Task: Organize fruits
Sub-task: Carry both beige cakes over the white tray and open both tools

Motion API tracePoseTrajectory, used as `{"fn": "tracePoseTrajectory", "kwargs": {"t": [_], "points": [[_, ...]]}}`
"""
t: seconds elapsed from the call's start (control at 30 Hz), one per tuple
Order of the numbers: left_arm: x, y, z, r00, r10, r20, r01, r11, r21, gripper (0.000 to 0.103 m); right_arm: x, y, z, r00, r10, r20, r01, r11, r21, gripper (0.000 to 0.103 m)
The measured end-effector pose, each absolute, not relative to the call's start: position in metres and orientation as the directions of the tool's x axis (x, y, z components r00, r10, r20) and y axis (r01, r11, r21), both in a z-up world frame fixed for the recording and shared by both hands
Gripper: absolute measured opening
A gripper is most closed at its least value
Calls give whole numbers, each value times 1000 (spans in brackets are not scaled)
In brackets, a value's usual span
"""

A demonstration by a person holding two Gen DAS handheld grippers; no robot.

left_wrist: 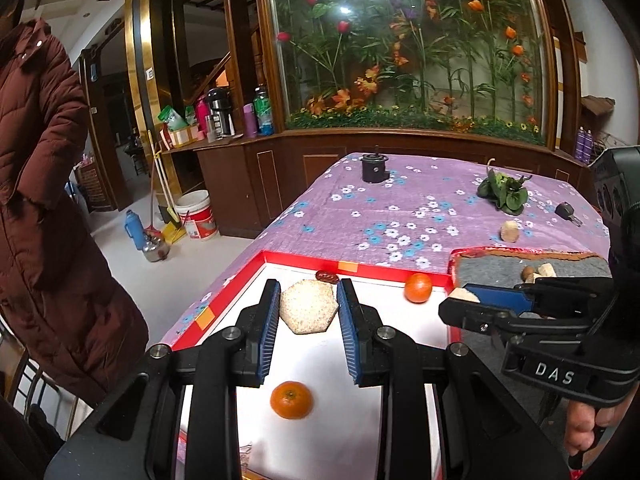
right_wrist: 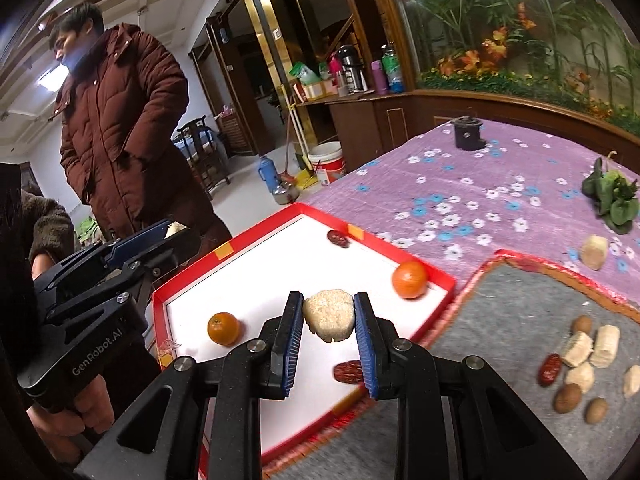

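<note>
Fingers both grippers: left (left_wrist: 307, 308) grips hexagonal grainy cake (left_wrist: 306, 306); right (right_wrist: 328, 320) grips rounded crumbly cake (right_wrist: 329, 314).

Red-rimmed white tray (right_wrist: 434, 278), orange tangerines (right_wrist: 409, 279), purple flowered tablecloth (right_wrist: 480, 184)

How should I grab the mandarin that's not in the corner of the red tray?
Pinch the mandarin across its widest middle, coming down from above. It is round, sits dimple-up on the flat tray floor, and nothing touches its sides, so both fingers have room.
</note>
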State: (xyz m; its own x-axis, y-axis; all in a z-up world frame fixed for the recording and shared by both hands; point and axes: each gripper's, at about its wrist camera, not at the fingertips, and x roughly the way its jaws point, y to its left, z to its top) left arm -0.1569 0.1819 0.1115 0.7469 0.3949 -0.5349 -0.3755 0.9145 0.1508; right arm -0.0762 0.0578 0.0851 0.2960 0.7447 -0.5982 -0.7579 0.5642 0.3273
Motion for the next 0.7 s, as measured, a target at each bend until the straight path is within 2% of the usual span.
{"fn": "tracePoseTrajectory", "kwargs": {"t": [0.4,0.7], "points": [[-151,197,96,722,397,-566,-385,911,148,26,-84,77,68,250,736,-629,-763,550,339,25],[-140,211,58,640,406,-652,-399,901,168,27,-83,88,43,214,699,-682,-755,562,339,26]]}}
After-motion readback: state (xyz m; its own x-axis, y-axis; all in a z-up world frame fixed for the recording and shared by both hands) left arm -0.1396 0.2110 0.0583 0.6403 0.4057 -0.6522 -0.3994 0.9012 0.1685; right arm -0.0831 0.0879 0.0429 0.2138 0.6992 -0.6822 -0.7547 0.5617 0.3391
